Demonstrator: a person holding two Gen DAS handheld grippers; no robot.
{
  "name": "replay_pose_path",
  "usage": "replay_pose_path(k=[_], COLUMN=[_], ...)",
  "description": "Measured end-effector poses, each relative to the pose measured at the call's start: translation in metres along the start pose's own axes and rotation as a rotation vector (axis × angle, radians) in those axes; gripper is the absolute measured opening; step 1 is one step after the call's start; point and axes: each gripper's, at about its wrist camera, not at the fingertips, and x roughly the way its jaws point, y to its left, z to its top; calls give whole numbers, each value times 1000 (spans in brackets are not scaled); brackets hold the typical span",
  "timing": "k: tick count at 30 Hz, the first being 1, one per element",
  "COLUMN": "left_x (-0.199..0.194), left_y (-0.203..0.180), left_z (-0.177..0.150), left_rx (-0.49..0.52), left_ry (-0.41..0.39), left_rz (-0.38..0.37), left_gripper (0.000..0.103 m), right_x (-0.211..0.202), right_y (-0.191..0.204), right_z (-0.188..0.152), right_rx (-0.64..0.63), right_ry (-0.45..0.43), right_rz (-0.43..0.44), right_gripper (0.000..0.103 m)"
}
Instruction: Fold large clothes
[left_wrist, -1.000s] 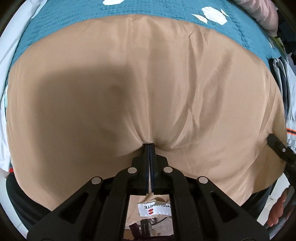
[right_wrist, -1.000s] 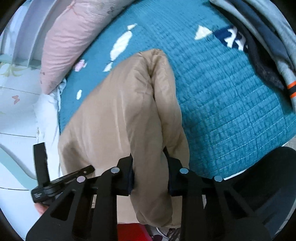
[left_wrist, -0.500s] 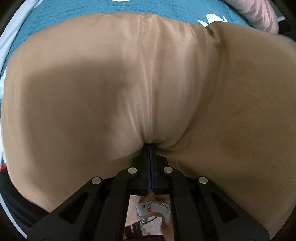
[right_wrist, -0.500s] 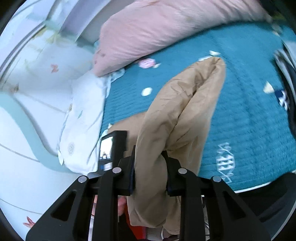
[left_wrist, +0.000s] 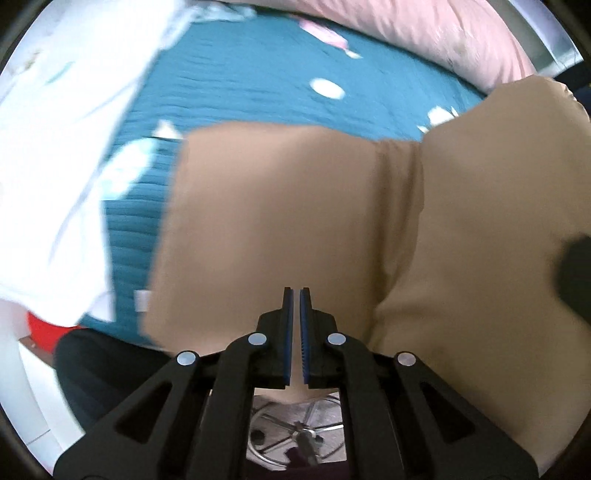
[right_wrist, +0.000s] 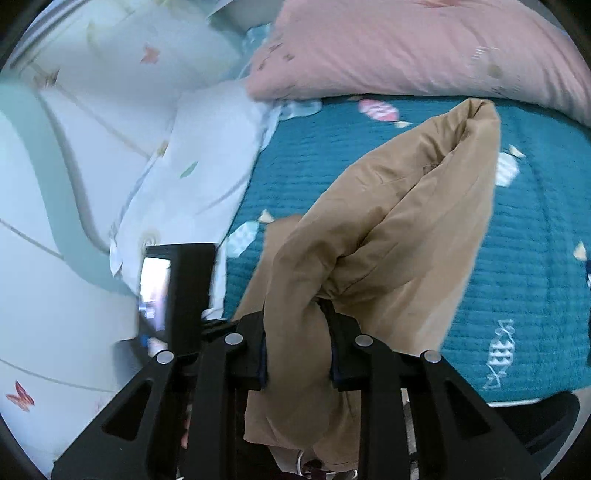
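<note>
We find the left gripper (left_wrist: 296, 295) with its blue-lined fingers (left_wrist: 288, 332) nearly pressed together, a thin slit between them and no cloth caught in it; the tan garment (left_wrist: 280, 206) lies beyond and under the tips. The right gripper (right_wrist: 297, 332) pinches a thick bunched fold of the garment (right_wrist: 388, 229) between its pads, cloth spilling out below the fingers toward the near edge.

From the right wrist view, the held fold rises away from the gripper to a peaked far end, above the teal quilt (right_wrist: 524, 236). From the left wrist view, the garment lies partly flat on the quilt (left_wrist: 236, 74), with a raised doubled portion at right; this view is motion-blurred. A dark blurred shape at its far right edge cannot be identified.

A pink pillow (right_wrist: 424, 48) sits along the far side of the quilt. White bedding (right_wrist: 195, 155) lies at left. A black camera body (right_wrist: 181, 291) with a lit screen shows just left of the right gripper.
</note>
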Motion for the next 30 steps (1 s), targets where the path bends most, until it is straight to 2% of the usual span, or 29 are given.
replay_pose_path(k=[4, 8, 12, 14, 16, 17, 19, 22, 24, 26, 28, 30], left_x=[-20, -17, -8, -1, 6, 8, 10, 10, 4, 1, -1, -3], left_y=[47, 94, 130, 143, 154, 160, 165, 173, 175, 174, 172, 171], left_z=[-16, -30, -38, -45, -51, -54, -58, -60, -60, -59, -57, -56], left_rx=[-83, -166, -250, -280, -309, -325, -342, -362, -367, -369, -368, -366], left_ry=[-22, -17, 20, 36, 52, 58, 61, 57, 43, 31, 20, 11], left_rz=[11, 46, 44, 46, 40, 38, 37, 36, 33, 31, 31, 38], left_gripper=[4, 4, 4, 4, 5, 5, 8, 8, 8, 9, 15, 16], right_x=[40, 91, 151, 175, 199, 206, 208, 200, 186, 166, 140, 120], right_y=[32, 60, 83, 88, 91, 91, 94, 98, 96, 95, 90, 85], right_z=[9, 10, 5, 2, 0, -2, -3, -2, 1, 5, 11, 15], right_rx=[-71, -127, -183, -179, -142, -106, -72, -40, -6, -5, -12, -23], right_ry=[72, 163, 275, 320, 380, 396, 405, 425, 432, 393, 323, 270], right_rz=[-9, -25, -71, -81, -54, -26, 23, 101, 187, 201, 201, 146], right_gripper=[22, 22, 24, 31, 49, 52, 63, 66, 66, 66, 66, 58])
